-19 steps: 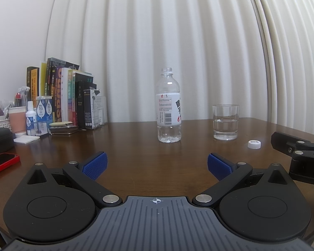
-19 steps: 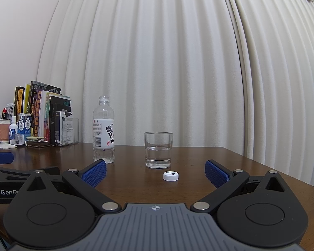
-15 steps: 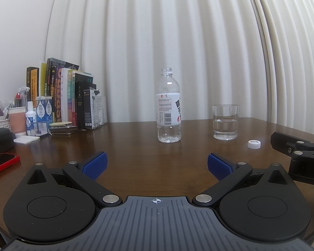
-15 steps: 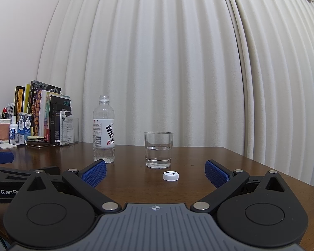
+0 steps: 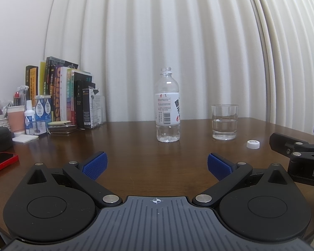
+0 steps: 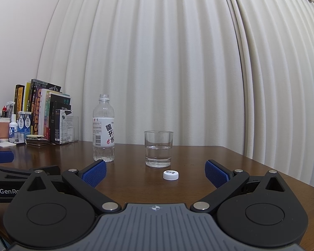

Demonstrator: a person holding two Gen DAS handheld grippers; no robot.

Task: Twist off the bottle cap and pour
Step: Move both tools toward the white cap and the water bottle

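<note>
Dark brown wood is filling the lower half of both views: the table [image 6: 190,152] is running back to the white curtain [image 6: 157,62], and its right edge is slanting down the right side of the right wrist view. The bottle [image 6: 103,129] is standing upright and uncapped left of centre in that view, with a little water at its bottom. The glass [image 6: 158,148], partly filled, is standing apart to its right, and the white cap [image 6: 170,175] is lying on the wood just in front of the glass. The left gripper [image 5: 157,165] is sitting wide apart and gripping nothing, with bare wood between its blue pads and the bottle. The right gripper [image 6: 156,173] is likewise spread wide, holding nothing. Books [image 5: 58,94] are crowding the table's left rear.
</note>
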